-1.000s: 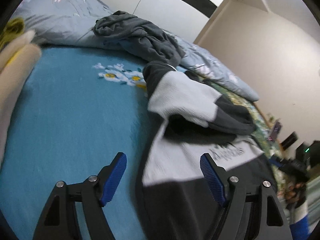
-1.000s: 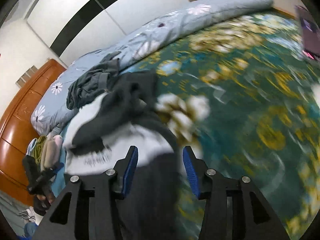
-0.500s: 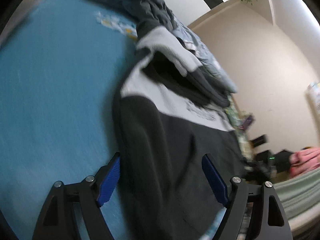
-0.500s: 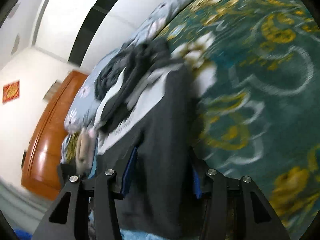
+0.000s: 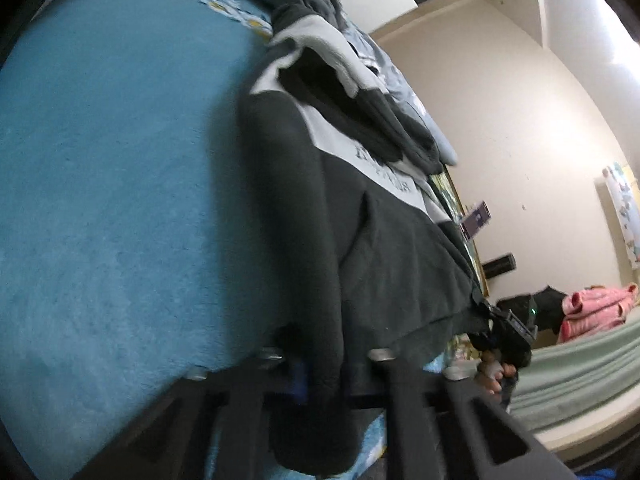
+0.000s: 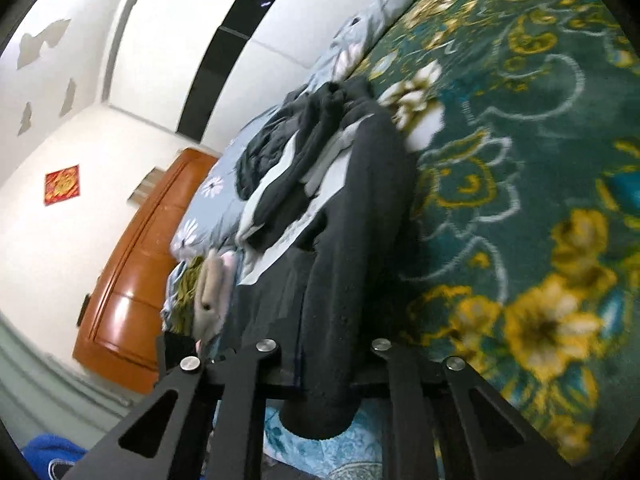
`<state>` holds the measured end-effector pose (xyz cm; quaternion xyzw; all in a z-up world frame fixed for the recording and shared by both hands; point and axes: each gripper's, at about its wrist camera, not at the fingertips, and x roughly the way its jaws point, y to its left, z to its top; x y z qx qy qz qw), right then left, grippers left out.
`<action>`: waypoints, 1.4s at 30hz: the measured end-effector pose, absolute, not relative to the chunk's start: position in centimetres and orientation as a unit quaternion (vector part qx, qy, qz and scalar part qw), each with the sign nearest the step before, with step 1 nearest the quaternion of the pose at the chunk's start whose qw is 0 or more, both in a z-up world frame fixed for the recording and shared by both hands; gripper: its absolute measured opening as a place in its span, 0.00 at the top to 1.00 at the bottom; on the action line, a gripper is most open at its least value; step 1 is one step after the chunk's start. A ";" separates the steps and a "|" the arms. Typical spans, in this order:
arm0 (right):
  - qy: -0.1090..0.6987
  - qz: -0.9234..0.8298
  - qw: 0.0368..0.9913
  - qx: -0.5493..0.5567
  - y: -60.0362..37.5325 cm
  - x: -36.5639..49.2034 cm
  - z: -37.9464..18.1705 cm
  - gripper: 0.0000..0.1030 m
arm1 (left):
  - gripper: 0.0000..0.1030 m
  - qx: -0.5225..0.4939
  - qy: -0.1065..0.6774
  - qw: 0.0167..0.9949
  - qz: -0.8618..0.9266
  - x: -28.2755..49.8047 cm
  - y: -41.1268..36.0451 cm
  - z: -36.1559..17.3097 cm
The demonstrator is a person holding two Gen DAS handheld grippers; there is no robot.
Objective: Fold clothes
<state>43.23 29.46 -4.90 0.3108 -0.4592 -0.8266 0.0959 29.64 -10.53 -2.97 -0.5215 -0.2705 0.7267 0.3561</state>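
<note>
Both grippers dropped to the sweatshirt (image 5: 384,264) hem since 1.0 s ago. Left gripper (image 5: 324,376) and right gripper (image 6: 324,376) now each clamp its folded-in side edge. Judged: bottom-up fold pending.

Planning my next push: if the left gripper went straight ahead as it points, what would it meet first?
The dark sweatshirt itself: the left gripper is already closed on its hem, and the sweatshirt's body stretches ahead across the blue blanket.
</note>
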 end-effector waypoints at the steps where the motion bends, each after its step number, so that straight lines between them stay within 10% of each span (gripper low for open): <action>1: -0.459 -0.829 0.088 0.307 29.6 43.5 -4.5 0.88 | 0.91 -0.512 -0.277 0.358 0.730 29.7 -10.9 -2.4; 15: -0.447 -0.828 0.003 0.339 31.2 46.7 -5.7 0.85 | 0.87 -0.509 -0.246 0.330 0.756 30.0 -11.5 -2.8; 28: -0.458 -0.824 0.009 0.334 32.6 46.2 -6.5 0.65 | 0.39 -0.507 -0.228 0.357 0.751 30.7 -11.0 -2.9; 31: -0.460 -0.821 0.021 0.338 32.0 45.9 -6.6 0.69 | 0.45 -0.511 -0.237 0.366 0.740 31.0 -11.4 -3.1; 34: -0.461 -0.816 0.027 0.347 31.3 45.7 -6.6 0.88 | 0.92 -0.515 -0.246 0.362 0.737 31.2 -12.1 -3.2; 42: -0.456 -0.842 0.031 0.288 32.4 47.5 -1.7 0.91 | 0.92 -0.478 -0.262 0.379 0.747 31.2 -13.5 0.4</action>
